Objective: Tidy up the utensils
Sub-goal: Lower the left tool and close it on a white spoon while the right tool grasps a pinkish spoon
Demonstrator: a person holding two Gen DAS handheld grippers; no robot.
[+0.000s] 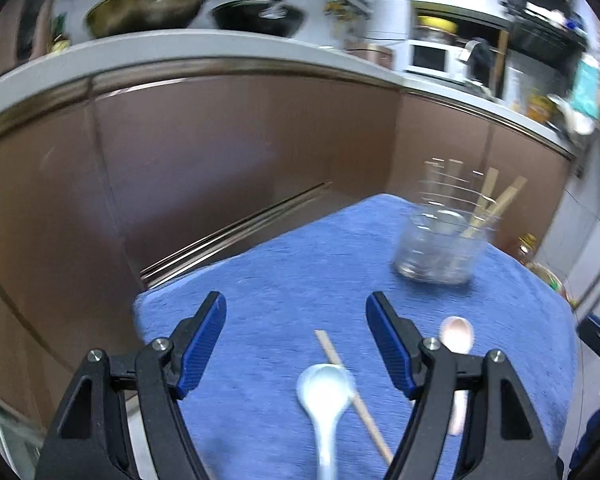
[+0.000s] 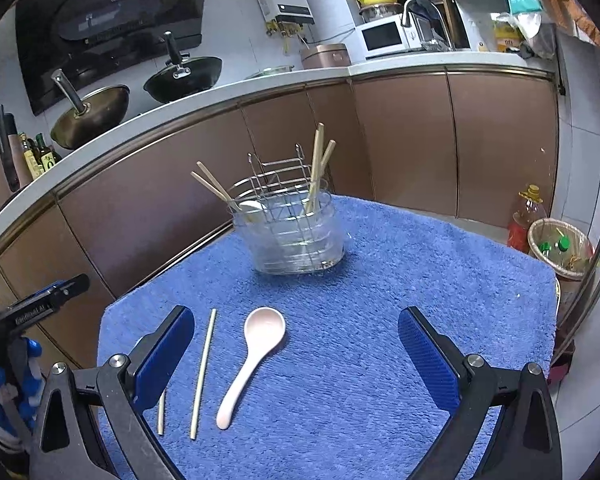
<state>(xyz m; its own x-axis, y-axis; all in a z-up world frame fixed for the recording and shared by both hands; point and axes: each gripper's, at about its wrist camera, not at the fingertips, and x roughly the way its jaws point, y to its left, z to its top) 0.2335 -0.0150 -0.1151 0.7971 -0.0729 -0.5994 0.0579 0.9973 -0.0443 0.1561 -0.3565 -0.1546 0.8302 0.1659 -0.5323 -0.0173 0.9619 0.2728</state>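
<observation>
Left gripper (image 1: 296,320): black frame, ribbed blue pads, jaws spread wide and empty, held low over the near end of the blue towel (image 2: 420,280), a deep-pile terry cloth covering the small table. Below it, in the blurred left wrist view, a pale blue-white spoon (image 1: 324,392) with a smooth glazed bowl lies touching one wooden chopstick (image 1: 356,392), which crosses just beside its bowl. To the right, a pink spoon (image 2: 256,352), rounded and glossy, lies flat with its bowl pointing away. In the right wrist view, two thin straight chopsticks (image 2: 204,372) lie left of it, the shorter-looking one partly hidden behind a pad. Right gripper (image 2: 296,344): same build, jaws wide apart, gripping nothing, poised over the pink spoon. Farther back on the towel stands the utensil holder (image 2: 292,232), a wire rack in a clear tub, with four chopsticks leaning inside. Behind: brown cabinet fronts (image 2: 400,140), pale countertop, two woks (image 2: 140,92), a white microwave (image 2: 384,36)
</observation>
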